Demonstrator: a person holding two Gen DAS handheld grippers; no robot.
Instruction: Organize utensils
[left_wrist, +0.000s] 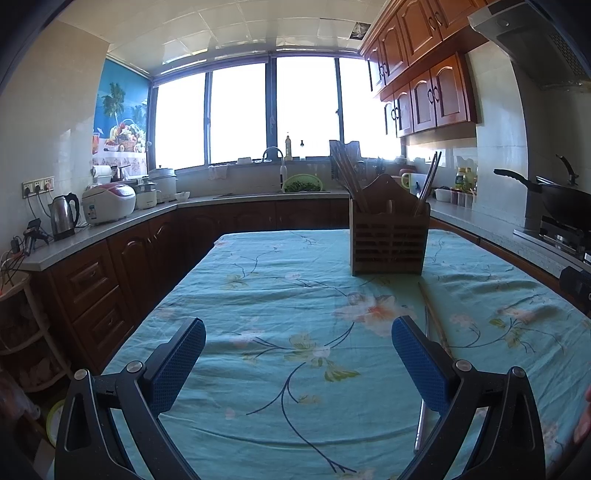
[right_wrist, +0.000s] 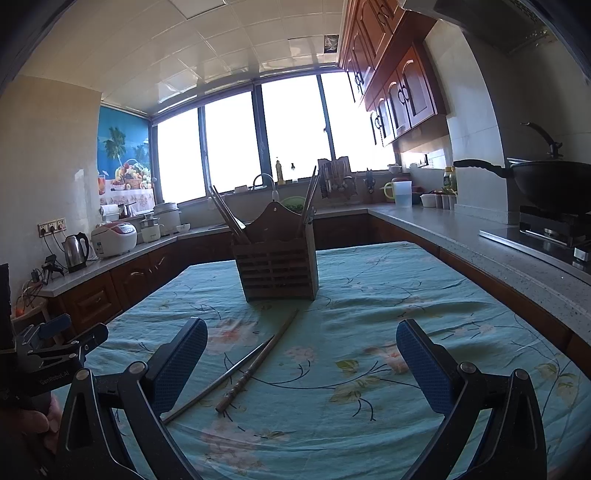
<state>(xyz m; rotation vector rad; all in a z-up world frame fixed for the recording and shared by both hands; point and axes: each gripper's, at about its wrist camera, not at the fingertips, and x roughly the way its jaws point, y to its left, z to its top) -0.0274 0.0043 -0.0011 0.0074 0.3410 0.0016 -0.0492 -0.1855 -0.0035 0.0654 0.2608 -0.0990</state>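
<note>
My right gripper (right_wrist: 301, 363) has its jaws wide apart with nothing between them, the blue textured pads (right_wrist: 421, 365) hanging above the surface. Just ahead of its left pad lie two loose utensils side by side: a thin grey metal chopstick (right_wrist: 221, 376) and a brown wooden chopstick with a carved, ridged handle end (right_wrist: 258, 360). Both run diagonally from the near edge toward the middle of the surface, close together along their length; I cannot tell whether they touch.

My left gripper (left_wrist: 298, 363) is likewise spread open and empty over a bare stretch of the cloth. From its camera the same two chopsticks show beside and partly behind its right pad (left_wrist: 419, 363), the wooden one (left_wrist: 434, 317) reaching farther toward the holder.

Beyond both grippers, toward the far edge of the surface, stands a brown slatted wooden utensil holder with a scalloped back panel (right_wrist: 277, 267), upright. Several chopsticks (right_wrist: 225, 218) already lean in its left compartment, and more (right_wrist: 309, 201) lean in its right one.

The surface is covered by a teal tablecloth printed with pale flowers and dark stems (right_wrist: 388, 295), somewhat wrinkled.

At the left edge of the right wrist view I see the left gripper's black body and a hand (right_wrist: 33, 421) holding it.
</note>
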